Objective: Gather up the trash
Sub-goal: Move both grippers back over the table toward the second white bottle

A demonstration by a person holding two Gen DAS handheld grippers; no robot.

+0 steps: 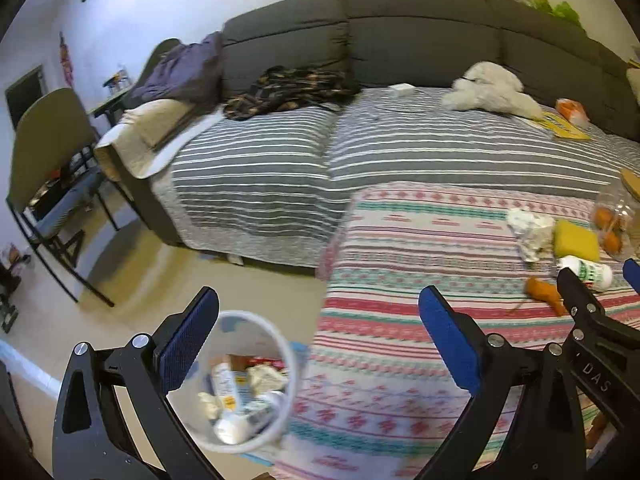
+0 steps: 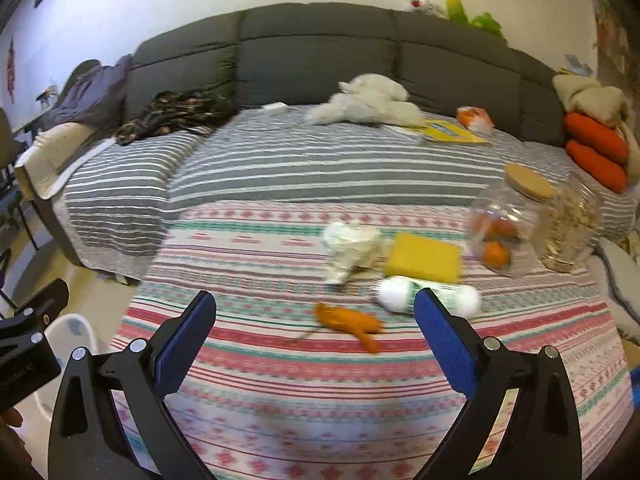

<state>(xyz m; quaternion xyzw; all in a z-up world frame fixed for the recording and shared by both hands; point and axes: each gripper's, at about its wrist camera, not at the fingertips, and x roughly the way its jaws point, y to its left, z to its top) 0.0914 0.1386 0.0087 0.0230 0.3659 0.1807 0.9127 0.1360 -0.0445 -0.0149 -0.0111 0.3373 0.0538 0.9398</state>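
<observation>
My left gripper [image 1: 316, 300] is open and holds nothing. It hangs above a white bin [image 1: 294, 360] on the floor, which has several bits of trash inside. My right gripper [image 2: 316, 302] is open and bare over the patterned blanket [image 2: 280, 392]. Just ahead of it lie an orange scrap [image 2: 348, 324], a white bottle with a green label [image 2: 394, 294], crumpled white paper [image 2: 350, 250] and a yellow sponge [image 2: 424, 258]. The right finger hides part of the bottle. In the left wrist view the right gripper [image 1: 602, 276] shows by the bottle [image 1: 588, 272] and scrap [image 1: 546, 294].
Two clear jars [image 2: 504, 228] stand behind the sponge, one with oranges. On the grey striped sofa cover [image 2: 280, 168] lie a white plush toy [image 2: 368, 100], a yellow book [image 2: 448, 130], an orange packet [image 2: 474, 118] and dark clothes [image 2: 172, 114]. A chair [image 1: 48, 184] stands at the left.
</observation>
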